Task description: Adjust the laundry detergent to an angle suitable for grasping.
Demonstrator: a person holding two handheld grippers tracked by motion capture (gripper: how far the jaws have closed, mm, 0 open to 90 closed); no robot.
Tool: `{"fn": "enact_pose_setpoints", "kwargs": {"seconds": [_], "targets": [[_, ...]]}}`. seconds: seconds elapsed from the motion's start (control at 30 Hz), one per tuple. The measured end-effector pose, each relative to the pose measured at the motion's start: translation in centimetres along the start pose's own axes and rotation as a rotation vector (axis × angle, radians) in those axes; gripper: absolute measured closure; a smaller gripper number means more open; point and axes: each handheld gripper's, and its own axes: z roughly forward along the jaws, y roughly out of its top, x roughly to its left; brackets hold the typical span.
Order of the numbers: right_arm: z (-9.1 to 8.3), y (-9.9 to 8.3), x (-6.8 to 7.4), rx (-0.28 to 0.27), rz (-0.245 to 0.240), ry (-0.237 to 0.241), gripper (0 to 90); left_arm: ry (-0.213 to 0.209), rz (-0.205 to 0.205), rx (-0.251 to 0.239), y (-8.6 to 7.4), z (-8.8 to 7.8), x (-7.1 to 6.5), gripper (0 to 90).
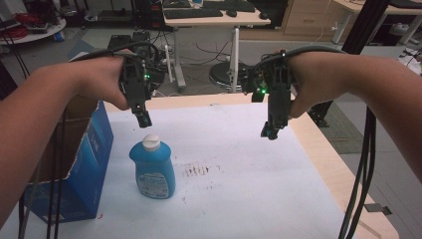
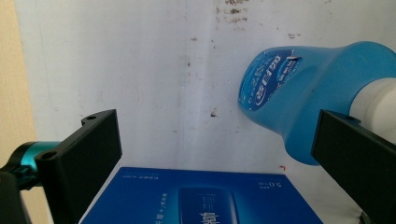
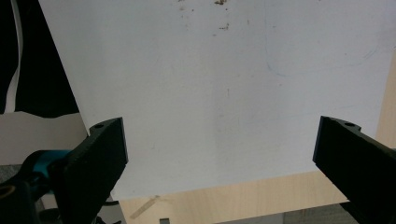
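A blue detergent bottle point(image 1: 153, 169) with a white cap stands upright on the white table sheet point(image 1: 234, 164), left of centre. My left gripper point(image 1: 143, 117) hangs in the air just above and behind the bottle, jaws pointing down. In the left gripper view its jaws stand wide open, with the bottle point(image 2: 308, 93) off toward the right jaw and nothing between them. My right gripper point(image 1: 271, 130) hovers over the right part of the sheet, away from the bottle. Its jaws are wide open in the right gripper view, with only the bare sheet point(image 3: 219, 93) beneath.
An open blue cardboard box point(image 1: 82, 164) stands at the table's left edge, close to the bottle; its printed side point(image 2: 196, 196) lies below my left jaws. Dark stains point(image 1: 199, 170) mark the sheet's middle. The wooden table edge point(image 1: 328, 159) runs along the right.
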Motion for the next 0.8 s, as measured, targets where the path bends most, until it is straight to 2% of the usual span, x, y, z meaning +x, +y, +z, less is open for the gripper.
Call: {"fn": "enact_pose_setpoints", "kwargs": {"seconds": [0.17, 0.27, 0.53, 0.63, 0.8], "targets": [[0.0, -0.2, 0.1, -0.002, 0.007, -0.005, 2.1, 0.009, 0.008, 0.018, 0.1, 0.1, -0.3, 1.7], [0.0, -0.2, 0.3, 0.003, -0.001, -0.009, 2.1, 0.017, -0.003, 0.024, -0.1, -0.1, -0.4, 1.7], [-0.2, -0.2, 0.8, 0.011, -0.011, -0.015, 2.1, 0.035, -0.025, 0.017, -0.3, -0.4, -0.5, 1.7], [-0.2, 0.0, 1.0, 0.006, -0.017, -0.021, 2.1, 0.035, -0.024, 0.008, -0.2, -0.6, -0.7, 1.7], [-0.2, 0.2, 1.1, 0.011, -0.027, -0.024, 2.1, 0.036, -0.019, 0.021, 0.1, -0.4, -0.7, 1.7]]}}
